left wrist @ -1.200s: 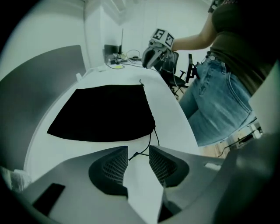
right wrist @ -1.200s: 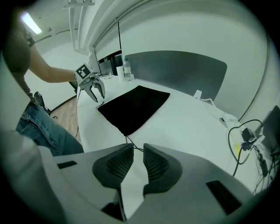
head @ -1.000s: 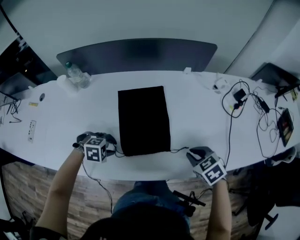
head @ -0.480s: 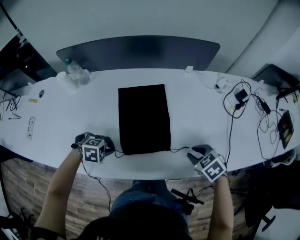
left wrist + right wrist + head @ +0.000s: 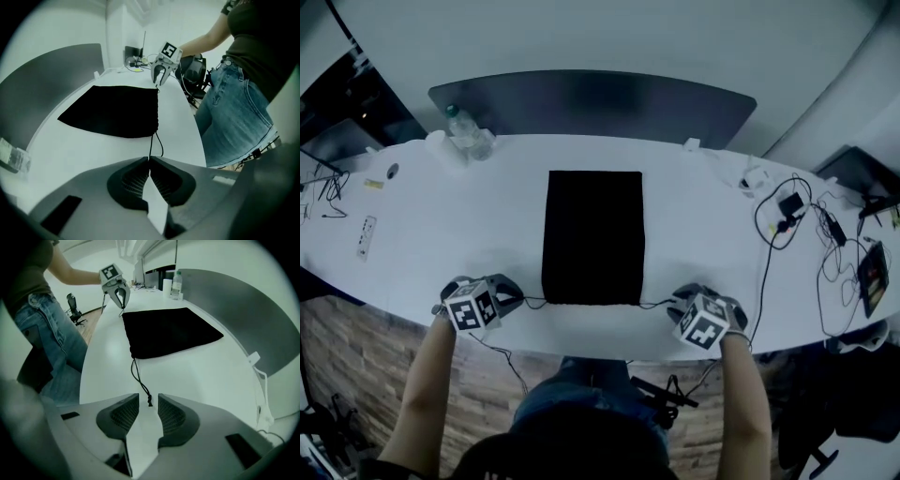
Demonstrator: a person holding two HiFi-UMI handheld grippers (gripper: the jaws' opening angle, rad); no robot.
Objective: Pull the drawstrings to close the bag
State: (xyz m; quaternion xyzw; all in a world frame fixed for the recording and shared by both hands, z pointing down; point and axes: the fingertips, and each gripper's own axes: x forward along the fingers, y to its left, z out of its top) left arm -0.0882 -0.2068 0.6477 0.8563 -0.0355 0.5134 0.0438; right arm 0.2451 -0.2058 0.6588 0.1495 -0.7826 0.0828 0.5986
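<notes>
table [image 5: 441, 225]: white | far left: water bottle [image 5: 463, 132] | right end: tangled cables [image 5: 769, 246] | behind: dark partition [image 5: 591, 101]

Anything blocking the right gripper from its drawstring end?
Nothing visible. The right gripper, whose jaws have just been opening, has the right drawstring knot between them, untouched, lying on the table. The left gripper is shut on the left drawstring.

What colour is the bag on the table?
The bag is plain black all over. The head view shows it best.
</notes>
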